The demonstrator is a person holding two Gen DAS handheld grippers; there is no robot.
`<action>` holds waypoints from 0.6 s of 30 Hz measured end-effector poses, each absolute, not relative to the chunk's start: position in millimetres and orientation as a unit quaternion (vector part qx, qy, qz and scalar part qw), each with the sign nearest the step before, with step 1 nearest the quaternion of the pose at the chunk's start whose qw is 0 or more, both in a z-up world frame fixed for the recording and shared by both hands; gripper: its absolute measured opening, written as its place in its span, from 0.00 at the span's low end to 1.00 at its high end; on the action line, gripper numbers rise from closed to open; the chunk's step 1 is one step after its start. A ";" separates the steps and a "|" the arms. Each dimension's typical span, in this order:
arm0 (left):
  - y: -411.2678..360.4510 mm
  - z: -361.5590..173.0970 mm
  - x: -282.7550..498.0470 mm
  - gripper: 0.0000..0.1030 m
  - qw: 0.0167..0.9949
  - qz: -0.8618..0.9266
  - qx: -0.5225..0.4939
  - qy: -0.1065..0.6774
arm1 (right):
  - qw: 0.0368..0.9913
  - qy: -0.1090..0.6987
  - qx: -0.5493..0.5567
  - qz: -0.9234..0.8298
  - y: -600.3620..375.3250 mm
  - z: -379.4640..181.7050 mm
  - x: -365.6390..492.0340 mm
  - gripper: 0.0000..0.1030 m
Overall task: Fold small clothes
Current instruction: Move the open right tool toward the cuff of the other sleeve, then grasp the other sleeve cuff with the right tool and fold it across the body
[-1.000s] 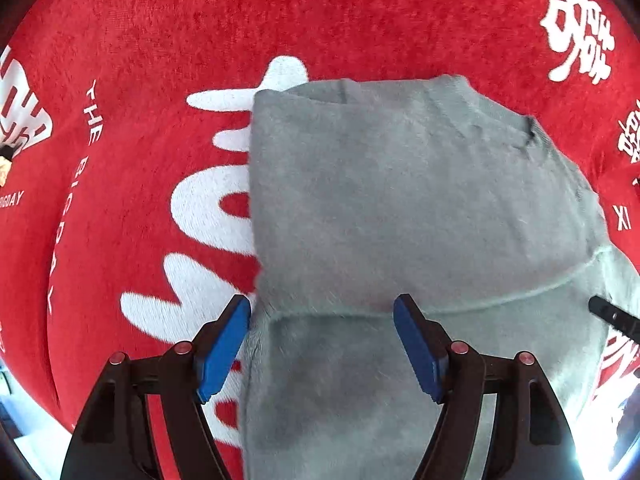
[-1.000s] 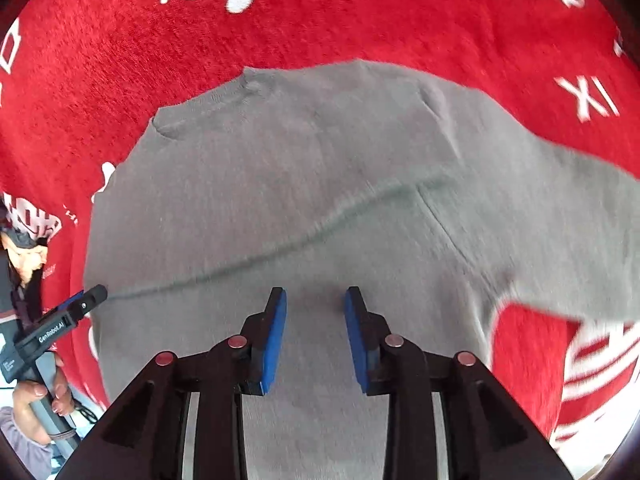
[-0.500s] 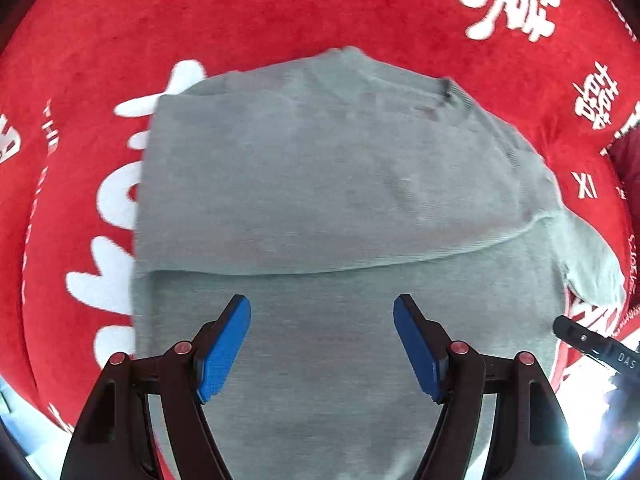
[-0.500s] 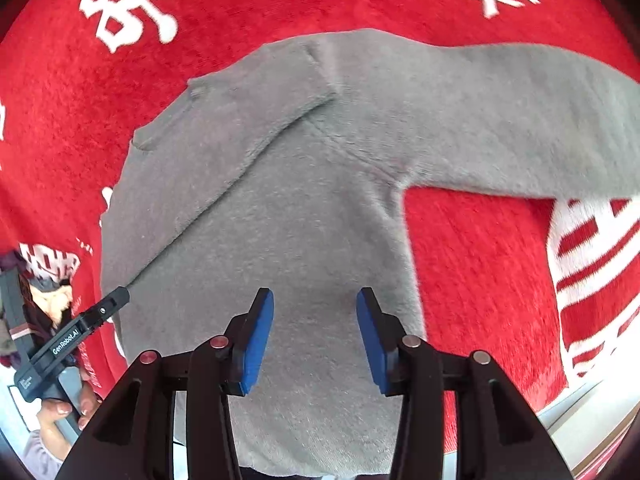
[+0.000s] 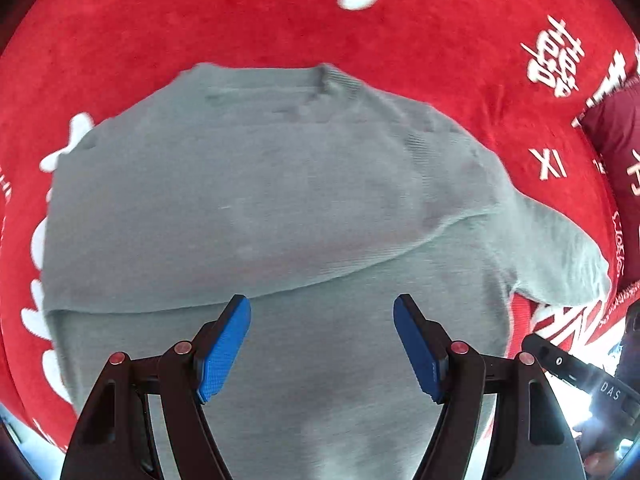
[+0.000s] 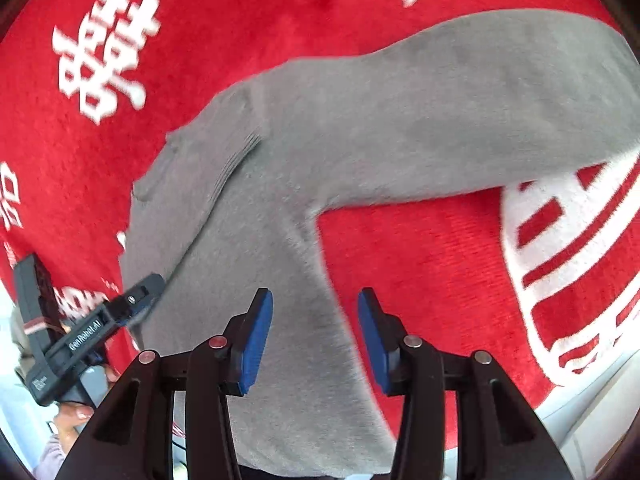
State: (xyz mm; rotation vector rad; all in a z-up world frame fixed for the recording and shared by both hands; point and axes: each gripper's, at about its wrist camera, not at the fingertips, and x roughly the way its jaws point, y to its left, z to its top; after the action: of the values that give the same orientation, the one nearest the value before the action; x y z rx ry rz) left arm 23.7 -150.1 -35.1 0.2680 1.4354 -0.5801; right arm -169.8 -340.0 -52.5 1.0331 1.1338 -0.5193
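Grey sweater point(image 5: 256, 208) flat on red blanket point(image 5: 280, 20), one sleeve folded across, the other sleeve point(image 6: 460, 120) spread out.
Left claw point(image 5: 322, 344) wide and empty above; right claw point(image 6: 315, 340) just opening, empty. Next, probably: grasp outstretched sleeve, fold inward.

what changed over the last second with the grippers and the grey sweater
The right gripper has just been opening, its jaws empty above the grey knit sweater. Both grippers swept sideways toward the unfolded sleeve. The left gripper stayed open; the sweater stayed flat on the red printed cloth, one side folded over.
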 end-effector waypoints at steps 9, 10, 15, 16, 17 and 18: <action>-217.5 -40.0 -15.7 0.72 0.689 -0.292 0.159 0.644 | 0.673 0.393 0.544 -0.312 -408.4 -50.7 -259.6 0.50; -224.7 -41.0 -19.4 0.72 0.687 -0.296 0.161 0.644 | 0.671 0.378 0.551 -0.321 -417.4 -49.9 -271.1 0.50; -247.6 -46.8 -29.8 0.72 0.679 -0.305 0.173 0.645 | 0.658 0.311 0.593 -0.344 -447.2 -55.4 -313.9 0.50; -252.4 -47.9 -31.0 0.72 0.678 -0.305 0.175 0.646 | 0.659 0.298 0.600 -0.341 -451.3 -56.0 -317.3 0.50; -255.5 -47.9 -31.7 0.72 0.676 -0.307 0.176 0.646 | 0.661 0.288 0.604 -0.340 -454.2 -55.5 -318.0 0.50; -260.7 -49.2 -32.6 0.72 0.676 -0.309 0.177 0.645 | 0.663 0.278 0.608 -0.338 -457.9 -53.3 -319.7 0.50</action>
State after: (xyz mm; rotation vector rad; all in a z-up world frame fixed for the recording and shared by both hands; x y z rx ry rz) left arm -32.6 -260.7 -49.2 0.3976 1.4510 -0.6947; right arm -319.7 -457.9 -53.3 1.3730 0.6276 -0.7638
